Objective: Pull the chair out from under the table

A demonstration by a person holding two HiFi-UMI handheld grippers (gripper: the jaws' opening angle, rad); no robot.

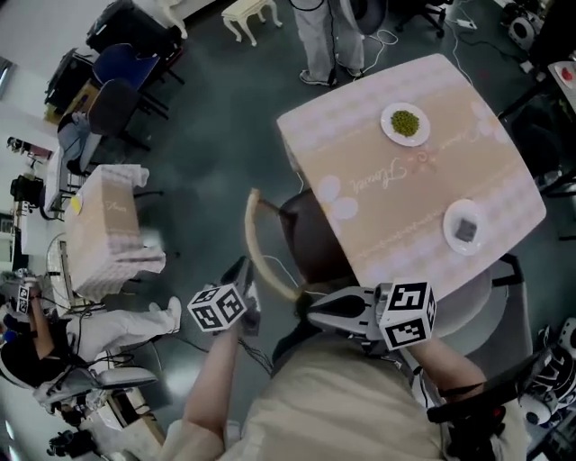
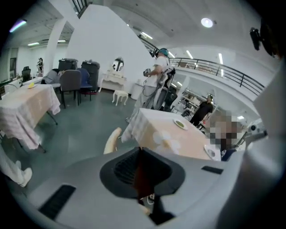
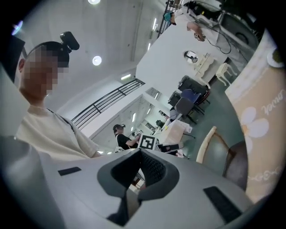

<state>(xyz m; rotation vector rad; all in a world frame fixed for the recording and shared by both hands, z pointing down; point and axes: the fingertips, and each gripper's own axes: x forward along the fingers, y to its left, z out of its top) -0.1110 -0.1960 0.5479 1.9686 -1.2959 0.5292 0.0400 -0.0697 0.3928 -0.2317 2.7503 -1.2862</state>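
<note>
The chair stands tucked under the table [image 1: 360,144], which wears a beige and pink cloth. Its curved pale wooden back rail [image 1: 259,245] and dark seat [image 1: 310,236] stick out at the near side. My left gripper [image 1: 241,268] hovers just left of the rail, shut and empty. My right gripper [image 1: 312,312] is near the rail's right end, apart from it, jaws together with nothing between them. The left gripper view has the shut jaws [image 2: 140,150] with the rail [image 2: 111,139] and table [image 2: 170,129] beyond. In the right gripper view the rail [image 3: 206,143] lies right of the jaws [image 3: 138,153].
A plate of green peas [image 1: 405,124] and a plate with something dark [image 1: 465,227] sit on the table. A person [image 1: 328,45] stands beyond its far edge. A second clothed table [image 1: 103,230], dark chairs [image 1: 117,99] and a white stool [image 1: 252,16] stand to the left.
</note>
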